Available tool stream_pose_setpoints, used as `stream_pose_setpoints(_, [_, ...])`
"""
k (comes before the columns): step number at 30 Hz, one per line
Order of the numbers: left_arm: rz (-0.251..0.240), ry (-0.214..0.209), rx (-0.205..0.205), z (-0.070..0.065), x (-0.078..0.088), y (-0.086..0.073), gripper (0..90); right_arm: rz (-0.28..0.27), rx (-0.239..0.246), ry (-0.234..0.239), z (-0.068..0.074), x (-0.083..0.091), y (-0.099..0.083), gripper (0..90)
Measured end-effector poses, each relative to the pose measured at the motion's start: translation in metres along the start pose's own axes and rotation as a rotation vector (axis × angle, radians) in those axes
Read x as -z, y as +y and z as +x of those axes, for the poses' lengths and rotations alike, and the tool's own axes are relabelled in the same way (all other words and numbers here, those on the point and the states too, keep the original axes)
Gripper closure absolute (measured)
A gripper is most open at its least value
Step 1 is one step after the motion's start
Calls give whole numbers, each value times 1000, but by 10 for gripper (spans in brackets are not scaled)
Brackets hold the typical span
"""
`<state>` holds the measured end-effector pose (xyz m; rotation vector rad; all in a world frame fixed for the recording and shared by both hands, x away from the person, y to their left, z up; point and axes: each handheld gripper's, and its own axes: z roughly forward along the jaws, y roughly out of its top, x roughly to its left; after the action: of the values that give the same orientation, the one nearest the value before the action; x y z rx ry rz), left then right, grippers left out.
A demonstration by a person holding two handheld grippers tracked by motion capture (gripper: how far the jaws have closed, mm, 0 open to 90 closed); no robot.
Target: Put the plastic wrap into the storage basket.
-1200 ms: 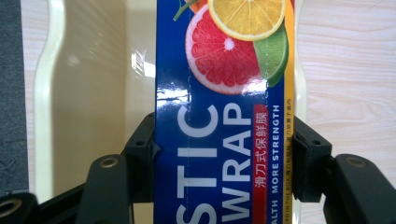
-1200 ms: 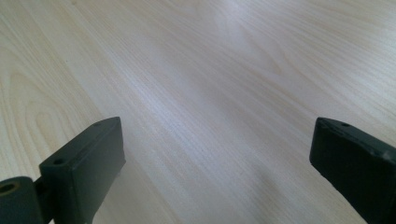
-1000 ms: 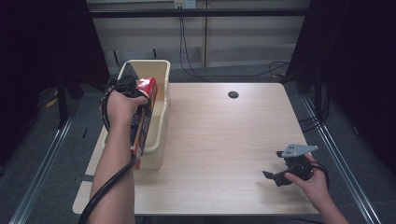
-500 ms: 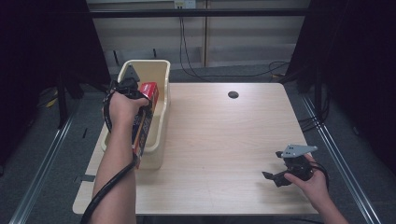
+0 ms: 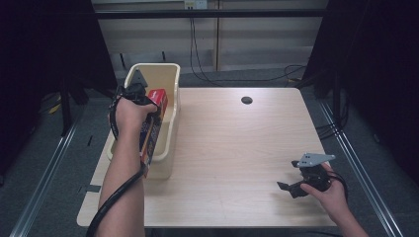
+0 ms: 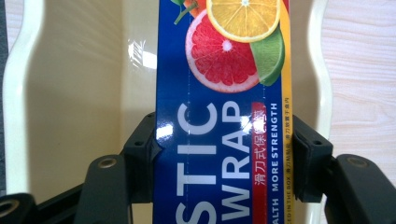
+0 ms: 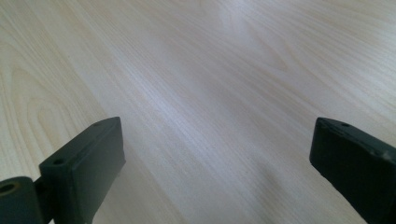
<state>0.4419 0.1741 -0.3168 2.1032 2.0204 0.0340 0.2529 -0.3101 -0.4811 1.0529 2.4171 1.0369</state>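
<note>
Blue cardboard box of plastic wrap (image 6: 219, 116) is what you've got in hand: long, narrow, citrus print on the face. It runs up the middle of the left gripper view, and in the high view (image 5: 152, 126) it sits at centre left, lying lengthwise along the inside of the cream plastic bin (image 5: 165, 86), red end toward the top of the frame. Whether its underside touches the bin floor, can't tell.

Left gripper (image 6: 224, 158) is clamped across the box's width, pads pressed on both long edges, so it's holding the box, not just straddling it. In the high view that gripper (image 5: 136, 94) is over the bin w/ your hand on top.

Judging from this, the step is either seating the box in the bin or drawing it out. Either way:
- Keep the box parallel to the bin's long walls; it's close to the right-hand wall in the gripper view, and a twist would likely jam a corner.
- Grip looks off the box's middle, so expect the far end to sag. Move slow and level.
- Cardboard crushes; don't squeeze harder than now.
- If placing, let it rest flat before you ease the pads off.

Right gripper (image 5: 296, 186) is at lower right of the high view, low over the wooden worktop (image 5: 237, 148), pads spread wide w/ nothing between them (image 7: 217, 149). Leave it parked there, well apart from the bin, unless the bin starts to slide; then brace the rim.
</note>
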Motion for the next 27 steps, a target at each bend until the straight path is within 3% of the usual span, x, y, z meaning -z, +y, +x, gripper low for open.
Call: stream_pose_setpoints(27, [39, 3, -17, -1, -12, 4, 393, 10, 3, -2, 1, -1, -1, 28])
